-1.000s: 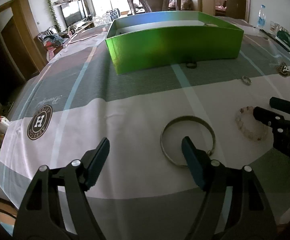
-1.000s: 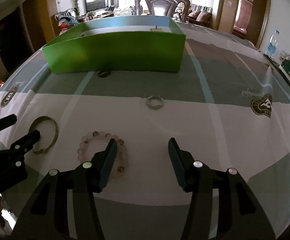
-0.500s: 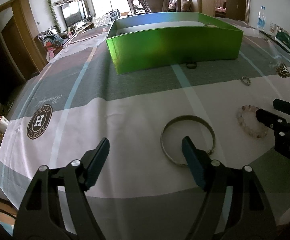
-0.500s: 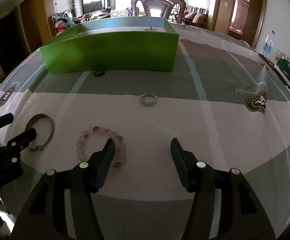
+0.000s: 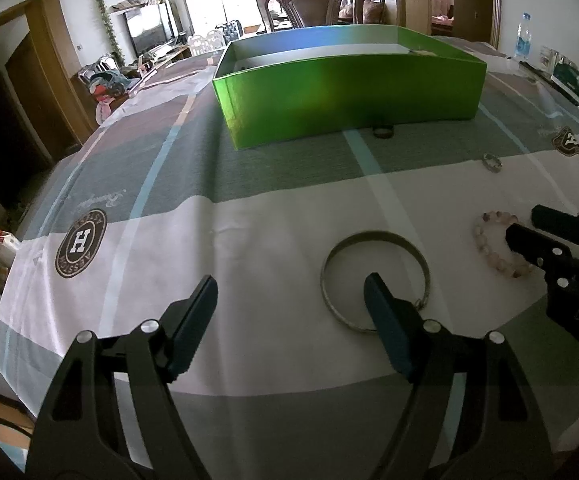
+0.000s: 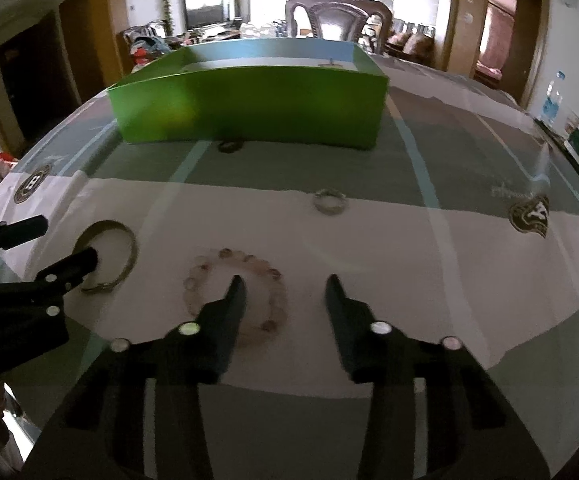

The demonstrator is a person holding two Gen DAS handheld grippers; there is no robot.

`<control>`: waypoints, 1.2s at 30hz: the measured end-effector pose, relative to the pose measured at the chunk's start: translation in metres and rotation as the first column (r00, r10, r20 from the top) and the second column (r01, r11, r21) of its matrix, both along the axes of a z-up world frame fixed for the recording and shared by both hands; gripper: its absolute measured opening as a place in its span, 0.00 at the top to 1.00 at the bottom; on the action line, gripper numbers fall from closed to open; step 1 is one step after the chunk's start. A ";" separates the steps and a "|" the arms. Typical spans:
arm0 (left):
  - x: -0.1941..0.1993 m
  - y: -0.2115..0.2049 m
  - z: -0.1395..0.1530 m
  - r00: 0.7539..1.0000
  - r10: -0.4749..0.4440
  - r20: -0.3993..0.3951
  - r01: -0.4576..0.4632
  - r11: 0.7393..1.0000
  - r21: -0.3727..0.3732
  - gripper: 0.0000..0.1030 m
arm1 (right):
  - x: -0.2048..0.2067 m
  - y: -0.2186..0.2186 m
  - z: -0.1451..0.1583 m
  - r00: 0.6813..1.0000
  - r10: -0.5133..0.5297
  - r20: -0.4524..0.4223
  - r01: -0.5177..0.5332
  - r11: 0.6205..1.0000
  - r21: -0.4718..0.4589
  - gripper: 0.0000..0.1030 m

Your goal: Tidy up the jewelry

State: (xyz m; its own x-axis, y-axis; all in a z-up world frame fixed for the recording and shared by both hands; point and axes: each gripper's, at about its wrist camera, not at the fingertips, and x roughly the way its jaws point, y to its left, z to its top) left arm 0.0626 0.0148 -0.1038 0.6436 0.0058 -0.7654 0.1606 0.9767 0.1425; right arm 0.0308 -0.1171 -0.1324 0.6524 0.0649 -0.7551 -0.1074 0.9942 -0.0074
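Both claws wide, holding nothing: left claw (image 5: pixel 289 294) straddling the bangle (image 5: pixel 375 280) rim at 1 o'clock, right claw (image 6: pixel 283 294) over the bead bracelet (image 6: pixel 235 300); thin metal may skid flat on the tabletop (image 5: pixel 249 240)

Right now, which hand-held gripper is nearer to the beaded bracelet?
Right. The right hand-held gripper has one finger over the beaded bracelet; the left hand-held gripper sits further left, at the metal bangle.

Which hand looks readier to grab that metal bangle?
Probably the left. The left gripper is open with one finger already inside the metal bangle. The right gripper is over the bead bracelet instead.
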 end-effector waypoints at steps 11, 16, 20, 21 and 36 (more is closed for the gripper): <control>-0.003 -0.008 0.001 1.000 -0.028 0.002 0.028 1.000 -0.009 0.46 | 0.002 0.003 -0.001 1.000 0.021 0.010 -0.021 1.000 0.003 0.74; -0.001 -0.006 0.000 1.000 -0.024 -0.003 0.024 0.999 -0.023 0.45 | 0.001 0.002 -0.001 1.000 0.021 0.011 -0.021 1.000 0.002 0.74; -0.002 -0.006 -0.001 1.000 -0.024 -0.003 0.024 0.999 -0.026 0.45 | 0.000 0.002 0.000 1.000 0.025 0.013 -0.025 1.000 0.005 0.74; -0.001 -0.006 0.000 1.000 -0.025 -0.004 0.025 0.999 -0.027 0.47 | 0.000 0.002 0.000 0.999 0.029 0.012 -0.029 1.000 0.010 0.79; -0.002 0.000 0.011 0.998 -0.053 -0.016 0.051 0.995 -0.085 0.96 | 0.002 -0.005 0.010 1.000 0.021 0.004 -0.021 0.997 0.068 0.92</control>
State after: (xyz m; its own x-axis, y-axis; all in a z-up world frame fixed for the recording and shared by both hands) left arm 0.0604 0.0144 -0.0932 0.6269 -0.0926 -0.7736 0.2133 0.9754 0.0561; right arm 0.0326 -0.1226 -0.1224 0.6529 0.1301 -0.7462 -0.1283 0.9899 0.0603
